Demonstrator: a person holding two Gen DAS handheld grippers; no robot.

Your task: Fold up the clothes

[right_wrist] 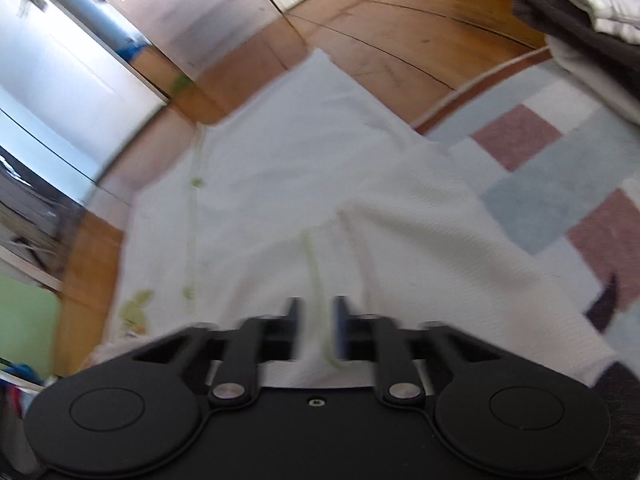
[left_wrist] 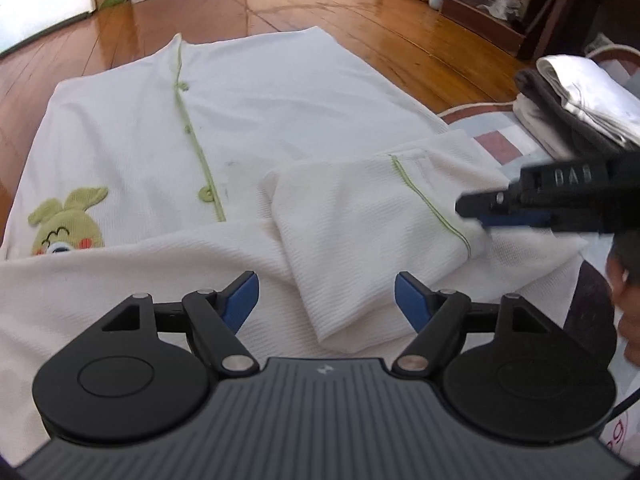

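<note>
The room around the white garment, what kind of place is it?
Probably a room in a home. The white garment lies spread on a polished wooden floor, beside a checked rug and a stack of folded clothes.

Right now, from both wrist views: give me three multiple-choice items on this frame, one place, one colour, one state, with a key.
1. Where does the stack of folded clothes lie?
A. on the white ribbed cotton garment
B. on the pastel checked rug, to the right of the garment
C. on the bare wooden floor

2. What colour is the piping along the white ribbed cotton garment?
A. red
B. navy
C. light green

3. How do the left tongs stand?
A. open, nothing gripped
B. shut on the sleeve
C. shut on the stack

Key: 1 B, the stack sits over the pastel checked rug, clear of the garment. 2 C, green lines the button placket and the sleeve cuff. 3 A, both blue pads stand apart above the cloth.
</note>
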